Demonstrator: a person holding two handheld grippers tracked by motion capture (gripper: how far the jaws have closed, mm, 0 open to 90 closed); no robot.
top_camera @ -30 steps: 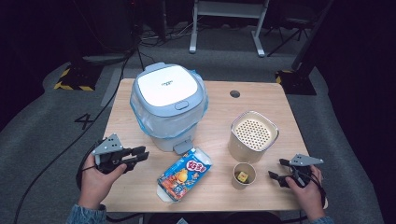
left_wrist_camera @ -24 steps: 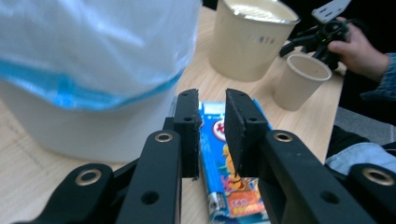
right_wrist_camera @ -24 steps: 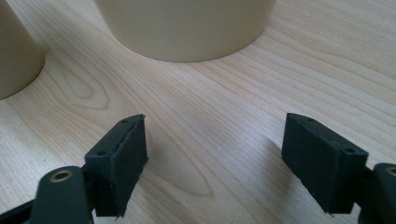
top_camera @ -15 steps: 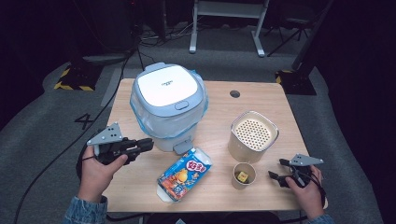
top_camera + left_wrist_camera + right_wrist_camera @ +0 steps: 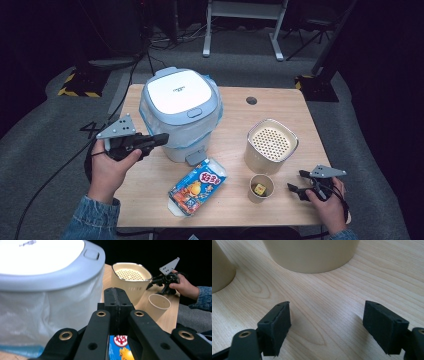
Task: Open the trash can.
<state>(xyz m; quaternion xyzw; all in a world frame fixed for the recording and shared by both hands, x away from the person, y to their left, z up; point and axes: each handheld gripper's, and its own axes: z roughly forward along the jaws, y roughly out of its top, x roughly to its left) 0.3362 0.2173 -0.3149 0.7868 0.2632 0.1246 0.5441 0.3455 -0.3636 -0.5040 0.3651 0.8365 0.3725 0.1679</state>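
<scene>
The left gripper is held above the left part of the wooden table, its jaws pressed together with nothing between them; they have just been closing. Open table lies beneath and behind it, toward the near left edge. Just ahead of its tips stands the lidded white bin lined with a clear bag, near but apart from them. Below the closed jaws, in the left gripper view, the blue snack box is seen; beyond them stand the perforated cream container and the paper cup.

The right gripper is rested low at the near right corner, jaws moderately apart and empty, the paper cup just beside its tips. Bare wood is seen between its jaws. Grey carpet and dark equipment surround the table.
</scene>
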